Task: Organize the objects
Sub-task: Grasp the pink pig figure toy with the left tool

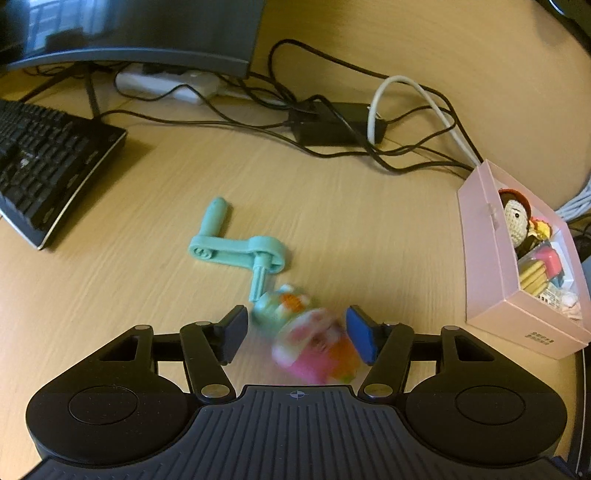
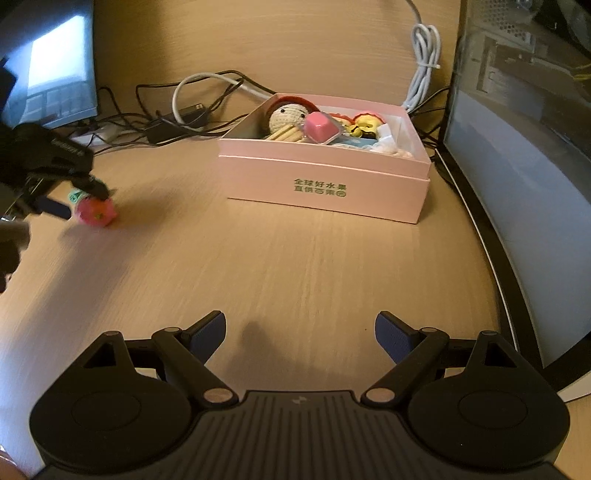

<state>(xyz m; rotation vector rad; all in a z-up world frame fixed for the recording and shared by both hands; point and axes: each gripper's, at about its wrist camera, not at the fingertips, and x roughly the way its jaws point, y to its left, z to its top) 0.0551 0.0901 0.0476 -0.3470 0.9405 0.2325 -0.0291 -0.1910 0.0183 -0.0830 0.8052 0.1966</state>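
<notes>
A small pink, orange and teal toy (image 1: pixel 314 339) sits blurred between the fingers of my left gripper (image 1: pixel 297 334), low over the desk. Its teal end meets the left pad and its pink end the blue right pad, so the gripper is shut on it. From the right wrist the same toy (image 2: pixel 95 212) shows at the far left, with the left gripper's dark fingers around it. A teal crank handle (image 1: pixel 236 247) lies on the desk just beyond. The pink box (image 2: pixel 325 181) holds a crocheted doll (image 2: pixel 286 116), a pink cube and other small items. My right gripper (image 2: pixel 300 339) hangs open and empty before it.
A black keyboard (image 1: pixel 48 166) and a monitor (image 1: pixel 129 33) stand at the back left. A tangle of black and white cables with a power brick (image 1: pixel 332 123) lies behind the crank. A second monitor (image 2: pixel 524 155) borders the desk to the right of the box.
</notes>
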